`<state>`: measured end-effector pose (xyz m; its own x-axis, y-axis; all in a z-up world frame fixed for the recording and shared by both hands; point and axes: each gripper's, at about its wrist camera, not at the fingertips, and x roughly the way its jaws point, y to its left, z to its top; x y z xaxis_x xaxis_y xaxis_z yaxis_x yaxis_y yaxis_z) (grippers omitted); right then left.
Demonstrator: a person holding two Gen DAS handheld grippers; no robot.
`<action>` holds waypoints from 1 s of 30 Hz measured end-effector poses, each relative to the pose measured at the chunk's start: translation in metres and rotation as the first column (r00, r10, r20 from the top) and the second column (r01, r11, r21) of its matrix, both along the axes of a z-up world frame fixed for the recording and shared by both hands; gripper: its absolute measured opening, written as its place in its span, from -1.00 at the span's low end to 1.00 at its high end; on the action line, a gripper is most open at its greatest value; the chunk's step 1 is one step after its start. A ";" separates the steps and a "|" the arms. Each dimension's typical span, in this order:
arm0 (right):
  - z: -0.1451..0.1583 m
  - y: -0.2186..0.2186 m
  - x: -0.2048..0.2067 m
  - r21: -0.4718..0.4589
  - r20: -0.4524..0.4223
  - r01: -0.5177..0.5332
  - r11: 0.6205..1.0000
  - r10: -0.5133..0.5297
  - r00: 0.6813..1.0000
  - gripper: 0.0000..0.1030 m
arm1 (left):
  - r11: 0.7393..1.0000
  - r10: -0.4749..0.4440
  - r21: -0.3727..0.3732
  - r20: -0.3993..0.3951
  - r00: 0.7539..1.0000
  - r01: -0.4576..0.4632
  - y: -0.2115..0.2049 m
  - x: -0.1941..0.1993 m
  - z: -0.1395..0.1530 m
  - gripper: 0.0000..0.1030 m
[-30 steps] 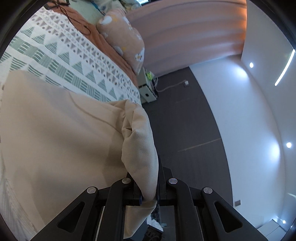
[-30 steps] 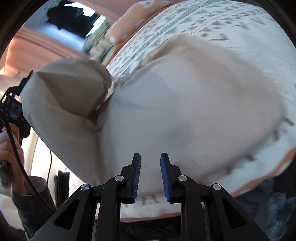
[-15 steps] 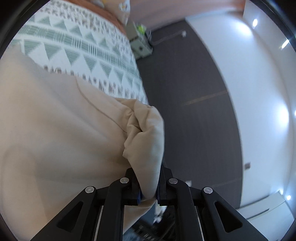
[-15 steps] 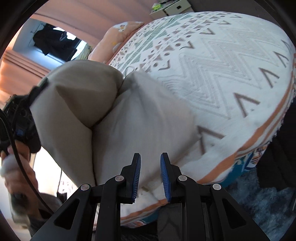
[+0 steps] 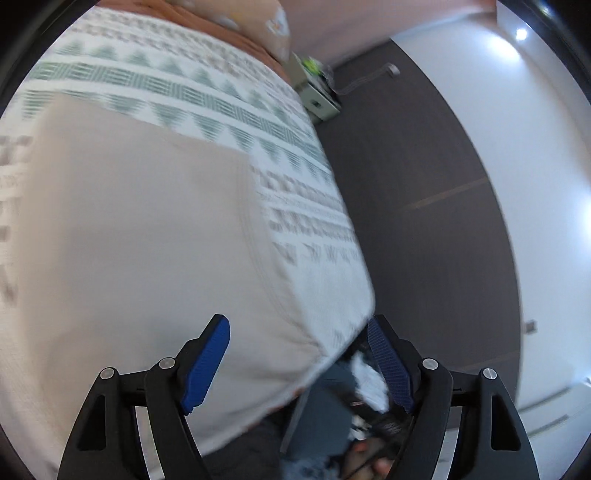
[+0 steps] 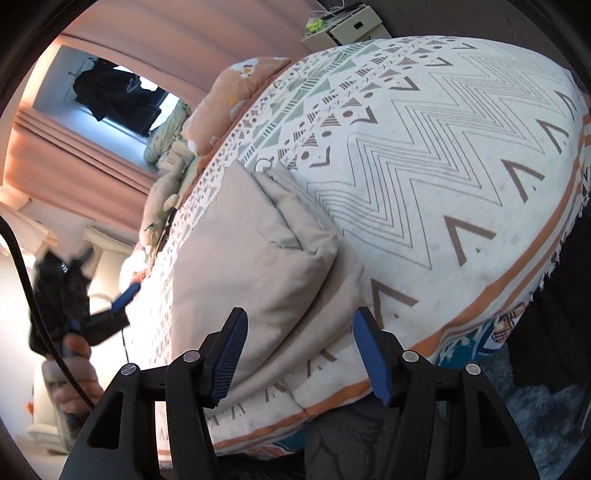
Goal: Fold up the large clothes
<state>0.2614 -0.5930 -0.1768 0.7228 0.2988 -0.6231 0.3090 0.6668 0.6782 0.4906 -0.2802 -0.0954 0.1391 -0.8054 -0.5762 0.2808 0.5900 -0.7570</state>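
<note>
The left tongs (image 5: 299, 354) gape wide, holding nothing, above the beige garment (image 6: 258, 254), which lies folded near the front-left corner of the bed (image 6: 461, 155). The right tongs (image 6: 299, 354) are likewise wide and empty over the fold. The puffy top layer could spring open or slide off the near edge, since nothing pins it. Rightward, the patterned bedspread gives ample room.

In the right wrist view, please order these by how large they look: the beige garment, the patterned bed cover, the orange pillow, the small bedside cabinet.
1. patterned bed cover
2. beige garment
3. orange pillow
4. bedside cabinet

Pillow and cabinet are farther from the camera, so their true sizes are unsure.
</note>
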 end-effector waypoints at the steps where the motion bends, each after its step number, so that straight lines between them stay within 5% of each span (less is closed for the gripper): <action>1: 0.000 0.000 0.001 0.003 0.006 -0.003 1.000 0.003 1.000 0.17 | 0.999 0.027 0.019 0.007 1.000 -0.027 0.015 -0.002 -0.002 0.51; 13: -0.018 0.008 0.050 0.025 -0.003 -0.033 0.999 0.033 0.999 0.10 | 0.945 0.244 0.219 0.016 0.970 -0.242 0.125 -0.034 -0.048 0.51; 14: -0.020 0.008 0.054 0.017 -0.010 -0.028 0.999 0.029 1.000 0.01 | 0.942 0.246 0.232 0.013 0.969 -0.242 0.128 -0.039 -0.053 0.51; 16: -0.024 0.007 0.059 -0.011 -0.040 -0.001 1.000 0.000 0.999 -0.61 | 0.938 0.243 0.255 0.005 0.970 -0.236 0.131 -0.046 -0.064 0.37; 18: -0.025 0.004 0.059 0.002 -0.040 0.025 1.000 -0.025 0.999 -0.73 | 0.937 0.232 0.272 -0.020 0.973 -0.218 0.133 -0.049 -0.077 0.20; 22: -0.014 0.008 0.051 -0.033 0.005 0.020 0.999 -0.020 1.000 -0.80 | 0.941 0.196 0.293 -0.054 0.979 -0.172 0.123 -0.048 -0.094 -0.15; 30: -0.010 0.005 0.021 -0.022 0.021 0.036 0.999 -0.036 0.999 -0.81 | 0.945 0.150 0.306 -0.102 0.983 -0.113 0.109 -0.050 -0.105 -0.24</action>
